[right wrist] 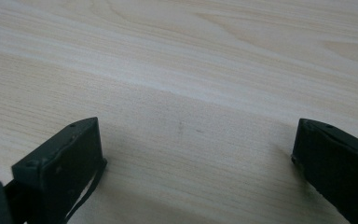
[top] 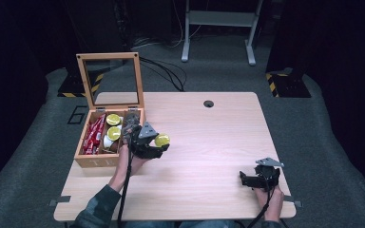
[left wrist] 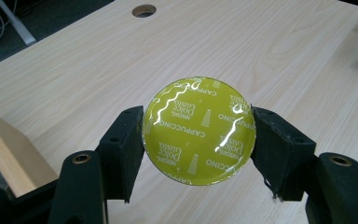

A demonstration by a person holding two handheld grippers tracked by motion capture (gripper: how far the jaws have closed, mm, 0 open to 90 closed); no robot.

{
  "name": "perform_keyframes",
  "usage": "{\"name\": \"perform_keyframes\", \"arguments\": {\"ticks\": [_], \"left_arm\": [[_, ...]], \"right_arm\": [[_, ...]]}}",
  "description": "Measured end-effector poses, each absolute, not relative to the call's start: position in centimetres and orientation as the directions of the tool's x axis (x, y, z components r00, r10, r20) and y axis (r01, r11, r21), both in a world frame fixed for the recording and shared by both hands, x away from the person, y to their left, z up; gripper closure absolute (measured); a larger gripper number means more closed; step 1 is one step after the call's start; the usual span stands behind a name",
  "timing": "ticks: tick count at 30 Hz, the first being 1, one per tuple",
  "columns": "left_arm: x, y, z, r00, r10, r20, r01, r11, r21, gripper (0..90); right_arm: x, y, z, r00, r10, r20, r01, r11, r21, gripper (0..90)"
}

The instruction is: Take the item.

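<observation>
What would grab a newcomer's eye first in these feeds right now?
The yellow-green Cappuccino capsule, clamped between the jaws of the left hand-held gripper, just right of the open wooden tea box with its red sachets and two more capsules. The right hand-held gripper sits open over bare table near the front right corner.

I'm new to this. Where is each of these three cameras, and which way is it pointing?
High view: above the person's side, looking forward and down at the table; forearms, both grippers show.
Left gripper view: rides the left gripper, looking along its jaws clamping a yellow capsule.
Right gripper view: rides the right gripper, open over bare wood.
Shared: capsule, high and left views.
</observation>
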State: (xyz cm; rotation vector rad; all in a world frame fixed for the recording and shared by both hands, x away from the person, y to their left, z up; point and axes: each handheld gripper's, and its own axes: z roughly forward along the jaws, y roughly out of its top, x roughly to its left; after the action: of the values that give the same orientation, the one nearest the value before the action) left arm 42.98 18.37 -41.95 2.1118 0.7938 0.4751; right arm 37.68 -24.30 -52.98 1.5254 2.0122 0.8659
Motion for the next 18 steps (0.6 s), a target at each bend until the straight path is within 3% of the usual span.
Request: {"name": "perform_keyframes", "arguments": {"ticks": [18], "left_arm": [[43.6,15.3,-44.0,0.768,0.639,0.036,0.381,-0.502,0.777,37.8]], "right_arm": [[37.7,-24.3,-53.0,-0.273,0.962,0.008,0.667,0.183,0.722,0.9]]}}
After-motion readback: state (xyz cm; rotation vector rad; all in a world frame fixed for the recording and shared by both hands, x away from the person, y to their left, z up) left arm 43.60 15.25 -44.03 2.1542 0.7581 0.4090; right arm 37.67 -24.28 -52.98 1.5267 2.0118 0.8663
